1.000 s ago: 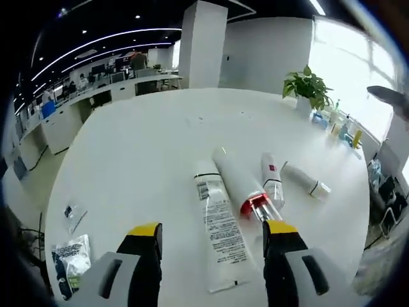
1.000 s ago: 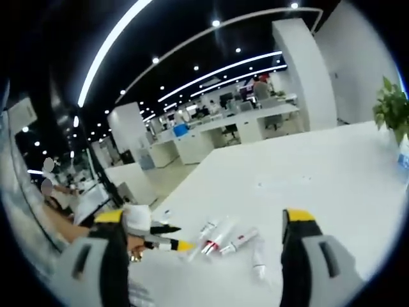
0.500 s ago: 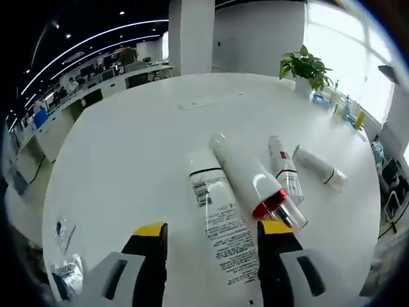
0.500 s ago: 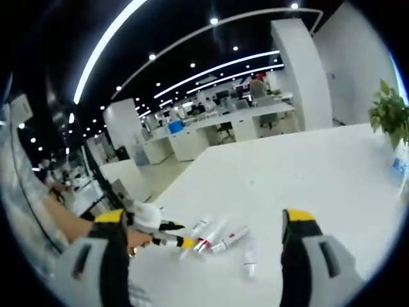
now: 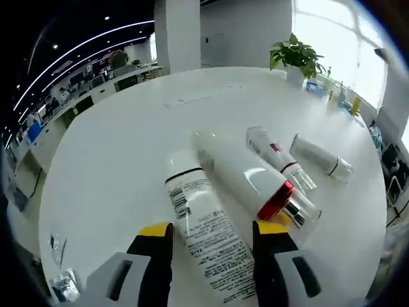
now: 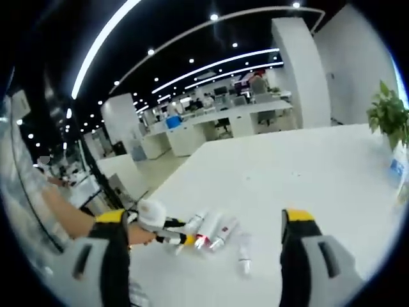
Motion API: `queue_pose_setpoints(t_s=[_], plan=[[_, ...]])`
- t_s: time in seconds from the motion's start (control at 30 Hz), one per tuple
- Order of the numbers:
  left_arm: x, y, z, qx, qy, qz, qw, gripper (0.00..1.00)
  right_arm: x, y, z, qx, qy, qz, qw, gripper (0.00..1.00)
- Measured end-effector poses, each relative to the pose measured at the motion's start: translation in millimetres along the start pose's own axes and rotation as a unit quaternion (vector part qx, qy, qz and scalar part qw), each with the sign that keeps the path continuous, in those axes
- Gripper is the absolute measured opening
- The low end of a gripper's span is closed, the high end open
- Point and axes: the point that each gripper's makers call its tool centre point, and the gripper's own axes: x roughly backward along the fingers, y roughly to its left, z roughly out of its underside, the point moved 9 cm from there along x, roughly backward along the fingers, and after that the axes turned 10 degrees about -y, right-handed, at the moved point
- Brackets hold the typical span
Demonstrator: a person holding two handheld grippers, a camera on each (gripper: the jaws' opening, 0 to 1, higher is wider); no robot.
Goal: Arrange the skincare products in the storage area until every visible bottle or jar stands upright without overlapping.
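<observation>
In the left gripper view, the left gripper (image 5: 208, 252) hangs low over the white counter (image 5: 115, 147) with its yellow-tipped fingers (image 5: 156, 233) spread, and a flat white tube (image 5: 208, 233) with a printed label lies between them. It is not pinched. Just beside this tube lies a bigger white bottle (image 5: 239, 176) with a red band, and next to it a slim bottle (image 5: 278, 157) with a clear cap. A small white bottle (image 5: 319, 157) lies a little apart. All four lie on their sides — none is upright. A potted plant (image 5: 295, 57) stands at the far edge.

In the right gripper view, the right gripper (image 6: 201, 230) is held high with its fingers wide apart and holding nothing.
</observation>
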Motion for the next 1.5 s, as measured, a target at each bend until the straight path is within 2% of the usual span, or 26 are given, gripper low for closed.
queue_pose_setpoints(t_s=[0.1, 0.17, 0.2, 0.23, 0.3, 0.37, 0.4, 0.47, 0.7, 0.77, 1.0, 1.23, 1.3, 1.37, 1.4, 1.5], plan=[[-3, -3.0, -3.5, -0.002, 0.001, 0.007, 1.0000, 0.42, 0, 1, -0.8, -0.001, -0.001, -0.001, 1.0000, 0.98], [0, -0.1, -4.0, 0.015, 0.016, -0.010, 0.9997, 0.39, 0, 2, -1.3, 0.001, -0.002, -0.002, 1.0000, 0.98], [-2, 1.0, -4.6, 0.015, 0.011, -0.011, 0.9998, 0.38, 0, 2, -1.2, 0.001, -0.001, -0.001, 1.0000, 0.98], [-2, 3.1, -3.8, 0.035, 0.015, -0.017, 0.9991, 0.36, 1, 2, -1.1, 0.002, 0.000, -0.001, 1.0000, 0.98], [1, 6.0, -5.3, 0.055, 0.023, -0.015, 0.9981, 0.33, 2, 2, -0.2, 0.001, 0.000, -0.003, 1.0000, 0.98], [0, 8.2, -7.6, 0.039, 0.030, 0.000, 0.9988, 0.31, 3, 2, 0.6, -0.001, -0.002, -0.004, 1.0000, 0.98], [0, 10.1, -8.1, 0.045, 0.035, 0.005, 0.9984, 0.30, 3, 3, 2.1, -0.004, -0.002, -0.005, 1.0000, 0.98], [-1, 15.6, -8.5, 0.053, 0.036, 0.009, 0.9979, 0.28, 2, 5, 5.6, -0.004, 0.007, -0.007, 0.9999, 0.98], [6, 21.1, -4.9, 0.095, 0.039, 0.013, 0.9946, 0.24, -3, 14, 7.4, -0.001, 0.008, -0.020, 0.9998, 0.98], [8, 21.4, -3.8, 0.104, 0.037, 0.016, 0.9938, 0.24, -4, 15, 8.4, 0.000, 0.009, -0.022, 0.9997, 0.98], [21, 27.4, -10.9, 0.160, 0.000, 0.026, 0.9868, 0.23, -11, 22, 10.5, -0.004, 0.006, -0.034, 0.9994, 0.98], [38, 29.0, -16.1, 0.165, -0.030, 0.028, 0.9854, 0.23, -19, 34, 12.4, -0.003, 0.005, -0.050, 0.9987, 0.98], [43, 28.3, -17.6, 0.182, -0.041, 0.032, 0.9820, 0.23, -23, 35, 13.8, -0.006, 0.008, -0.051, 0.9986, 0.97], [46, 27.9, -17.1, 0.180, -0.040, 0.034, 0.9823, 0.23, -25, 42, 11.4, -0.026, 0.010, -0.075, 0.9968, 0.97], [49, 26.0, -16.7, 0.179, -0.043, 0.037, 0.9823, 0.23, -26, 44, 10.2, -0.016, 0.003, -0.082, 0.9965, 0.97], [51, 24.8, -15.2, 0.189, -0.051, 0.039, 0.9798, 0.24, -28, 45, 15.4, -0.010, 0.012, -0.075, 0.9970, 0.97]])
